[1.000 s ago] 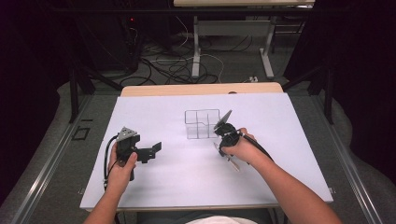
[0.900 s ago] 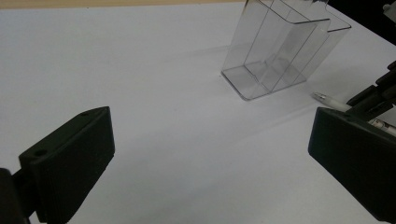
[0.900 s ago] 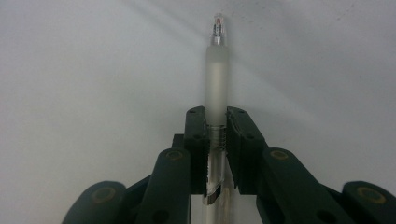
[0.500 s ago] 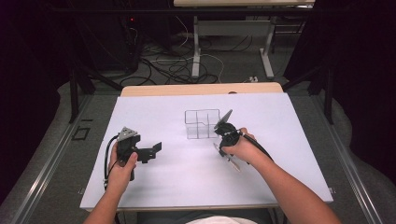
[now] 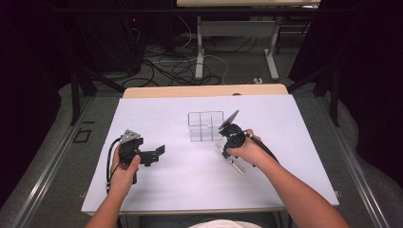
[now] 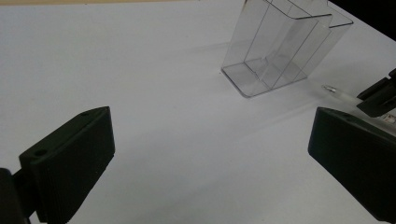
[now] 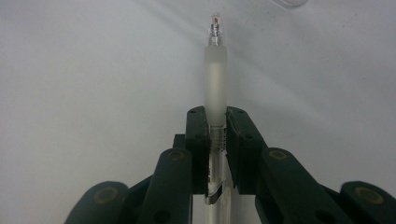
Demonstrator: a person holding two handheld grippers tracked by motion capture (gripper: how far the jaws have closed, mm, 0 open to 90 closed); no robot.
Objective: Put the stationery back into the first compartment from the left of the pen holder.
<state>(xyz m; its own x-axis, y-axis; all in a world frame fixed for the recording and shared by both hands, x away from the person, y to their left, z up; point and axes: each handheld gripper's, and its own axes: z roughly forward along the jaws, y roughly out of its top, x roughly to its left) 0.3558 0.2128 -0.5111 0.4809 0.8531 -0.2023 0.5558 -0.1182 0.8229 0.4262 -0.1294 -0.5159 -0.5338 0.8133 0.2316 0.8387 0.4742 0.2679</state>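
Observation:
My right gripper is shut on a clear pen with a frosted grip, clamping it around the middle of the barrel, with the tip pointing away from the camera. In the high view the right gripper is just right of a clear plastic organizer divided into compartments, and the pen lies low over the white sheet; whether it touches the sheet I cannot tell. My left gripper rests at the left of the sheet. Its jaws stand wide open in the left gripper view, with nothing between them. The organizer and the pen tip lie beyond it.
A white sheet covers the table, with a wooden edge at the back. Behind the table are cables and the metal legs of another table on the floor.

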